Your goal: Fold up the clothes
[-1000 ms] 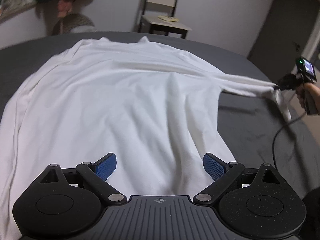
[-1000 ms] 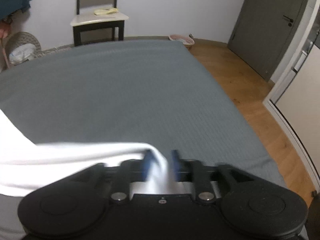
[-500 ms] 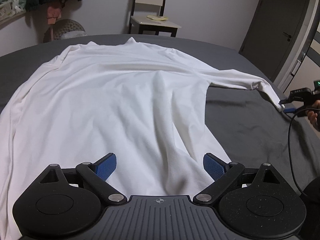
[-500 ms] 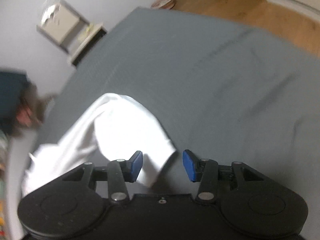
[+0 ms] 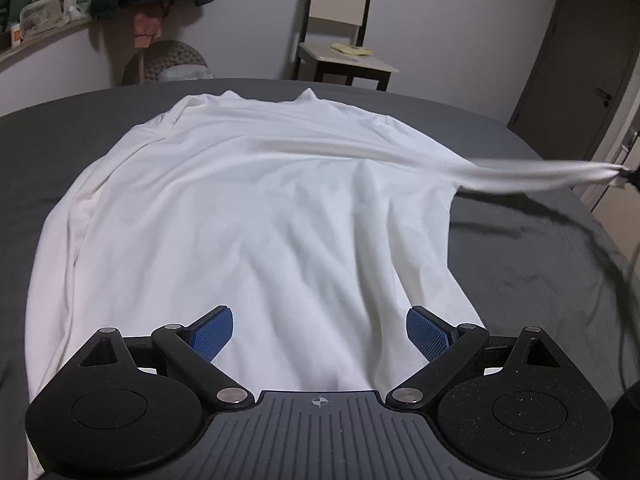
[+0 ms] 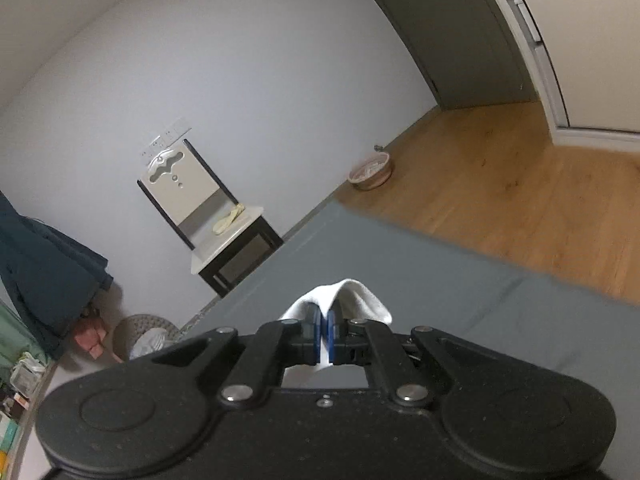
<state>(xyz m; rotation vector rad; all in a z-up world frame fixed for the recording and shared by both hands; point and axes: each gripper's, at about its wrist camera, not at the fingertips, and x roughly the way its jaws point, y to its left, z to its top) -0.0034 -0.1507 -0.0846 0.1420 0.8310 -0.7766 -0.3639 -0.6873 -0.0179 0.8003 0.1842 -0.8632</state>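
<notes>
A white long-sleeved shirt (image 5: 256,216) lies spread across the grey bed (image 5: 540,264), soft knit cloth, rippled with shallow folds down its middle, collar at the far end toward the chair (image 5: 344,40). The left gripper (image 5: 319,332) hangs over the shirt's near hem, its blue ribbed pads wide apart with nothing between them. Off to the shirt's right, one sleeve (image 5: 532,174) is lifted clear of the bed and pulled out taut into a long narrow band. At its end, the right gripper (image 6: 324,334) has its blue pads pressed together on the white cuff (image 6: 352,300), which bunches up in a rounded hump just beyond the fingertips. A dark cable (image 5: 612,264) loops over the bed on that side. The bed cover is a flat matte grey with a few creases. Beyond the bed: pale plain walls, a chair with a cream back and dark frame, a woven basket (image 5: 170,62), dark clothes hanging above it, a grey door (image 6: 460,32) and a warm wooden floor (image 6: 500,192) with a small round bowl (image 6: 370,170) by the wall.
</notes>
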